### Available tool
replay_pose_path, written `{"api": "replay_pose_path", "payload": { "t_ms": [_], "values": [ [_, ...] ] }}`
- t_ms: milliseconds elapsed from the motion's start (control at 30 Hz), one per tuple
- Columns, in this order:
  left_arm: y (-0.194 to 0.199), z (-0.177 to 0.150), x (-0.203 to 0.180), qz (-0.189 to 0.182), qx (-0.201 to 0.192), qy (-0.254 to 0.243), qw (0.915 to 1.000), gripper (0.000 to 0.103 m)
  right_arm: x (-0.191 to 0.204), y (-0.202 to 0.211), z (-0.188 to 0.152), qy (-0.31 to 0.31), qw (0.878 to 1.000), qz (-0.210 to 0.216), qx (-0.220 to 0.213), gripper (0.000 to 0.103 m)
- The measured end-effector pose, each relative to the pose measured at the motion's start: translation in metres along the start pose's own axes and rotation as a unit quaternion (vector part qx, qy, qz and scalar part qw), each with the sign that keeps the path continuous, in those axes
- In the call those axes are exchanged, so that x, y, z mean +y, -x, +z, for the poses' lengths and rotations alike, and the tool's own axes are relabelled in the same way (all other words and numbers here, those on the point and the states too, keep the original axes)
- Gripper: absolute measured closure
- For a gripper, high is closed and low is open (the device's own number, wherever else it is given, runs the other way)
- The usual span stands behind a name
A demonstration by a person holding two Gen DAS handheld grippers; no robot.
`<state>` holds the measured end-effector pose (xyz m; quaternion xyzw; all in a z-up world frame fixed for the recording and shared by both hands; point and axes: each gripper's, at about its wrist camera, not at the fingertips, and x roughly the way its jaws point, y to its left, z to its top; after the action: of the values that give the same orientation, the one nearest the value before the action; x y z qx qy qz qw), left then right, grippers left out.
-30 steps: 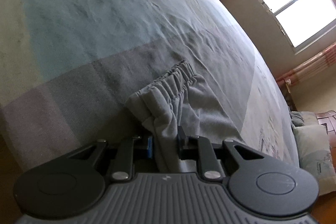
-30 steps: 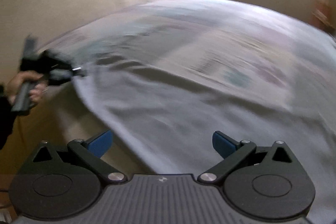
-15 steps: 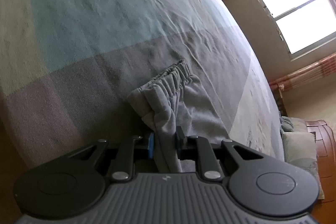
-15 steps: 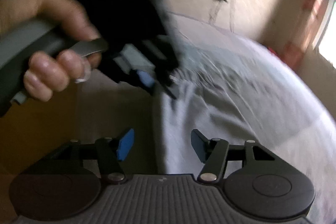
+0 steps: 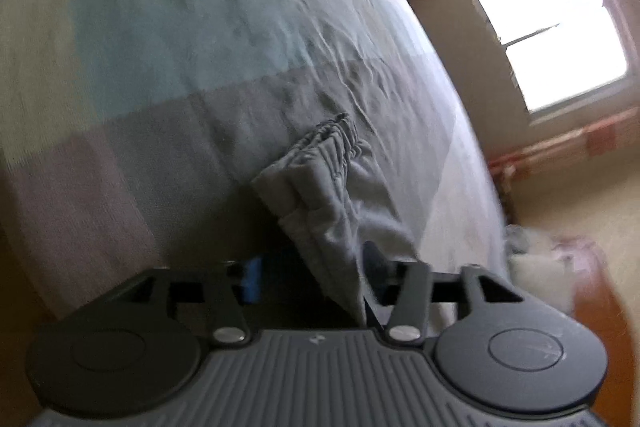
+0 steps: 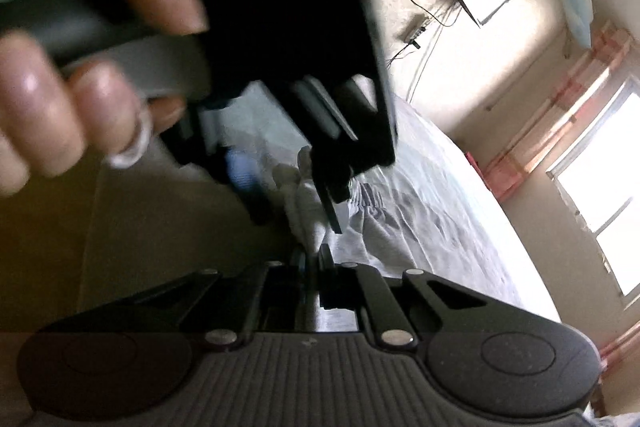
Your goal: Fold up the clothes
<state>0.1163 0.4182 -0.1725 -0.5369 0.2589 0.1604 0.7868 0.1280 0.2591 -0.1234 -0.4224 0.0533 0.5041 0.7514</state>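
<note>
just ahead of the left gripper point(image 5: 312, 279), grey trousers point(image 5: 332, 187) are lying bunched on the bed point(image 5: 160, 47), waistband farthest out; its fingers are standing apart with the cloth hanging loose between them. the right gripper point(image 6: 316, 263), directly beneath it, is pinching the same cloth. a handover seems to be happening; next, the right needs to be carrying its edge clear.

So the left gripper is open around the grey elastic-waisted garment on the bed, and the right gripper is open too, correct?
Not quite. The right gripper is shut, not open: the right wrist view shows its fingers pinched together on the grey elastic-waisted garment. The rest holds: the left gripper is open around the garment on the bed.
</note>
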Motion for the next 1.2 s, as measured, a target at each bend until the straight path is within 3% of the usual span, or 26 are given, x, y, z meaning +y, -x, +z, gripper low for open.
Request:
{"api": "replay_pose_path", "payload": {
  "t_ms": [300,367,433,533,633,700,767,833,933,1033,1133,1200],
  "values": [
    [-0.039,0.012,0.014,-0.075,0.018,0.044,0.9961,0.043,-0.017,0.003,-0.009,-0.032,0.999,0.022,0.006,0.093],
    [-0.044,0.014,0.014,-0.081,0.022,0.045,0.9954,0.043,-0.022,0.008,-0.012,-0.053,0.997,0.056,0.008,0.086],
    [-0.049,0.017,0.015,-0.088,0.026,0.045,0.9948,0.043,-0.029,0.016,-0.019,-0.079,0.993,0.083,0.011,0.064],
    [-0.049,0.014,0.014,-0.092,0.023,0.02,0.9953,0.044,-0.038,0.038,-0.036,-0.101,0.99,0.095,0.01,0.052],
    [-0.05,0.01,0.017,-0.085,0.008,0.001,0.9963,0.059,-0.048,0.057,-0.053,-0.131,0.985,0.112,0.019,0.052],
    [-0.051,0.007,0.02,-0.074,-0.002,-0.009,0.9972,0.079,-0.055,0.068,-0.062,-0.153,0.981,0.117,0.024,0.051],
    [-0.05,0.006,0.025,-0.067,-0.009,-0.008,0.9977,0.089,-0.062,0.076,-0.07,-0.178,0.976,0.119,0.029,0.048],
    [-0.049,0.005,0.025,-0.061,-0.015,-0.015,0.9979,0.089,-0.072,0.079,-0.073,-0.217,0.968,0.122,0.037,0.042],
    [-0.048,0.002,0.009,-0.032,-0.021,-0.054,0.9978,0.09,-0.101,0.076,-0.083,-0.298,0.943,0.141,0.049,0.032],
    [-0.042,0.004,-0.013,0.003,-0.028,-0.108,0.9938,0.095,-0.124,0.075,-0.092,-0.389,0.902,0.177,0.055,0.024],
    [-0.033,0.0,-0.033,0.002,-0.041,-0.151,0.9876,0.095,-0.148,0.067,-0.113,-0.483,0.848,0.215,0.045,0.012],
    [-0.028,0.0,-0.043,-0.003,-0.045,-0.166,0.9851,0.095,-0.162,0.055,-0.126,-0.549,0.802,0.234,0.04,0.01]
  ]
}}
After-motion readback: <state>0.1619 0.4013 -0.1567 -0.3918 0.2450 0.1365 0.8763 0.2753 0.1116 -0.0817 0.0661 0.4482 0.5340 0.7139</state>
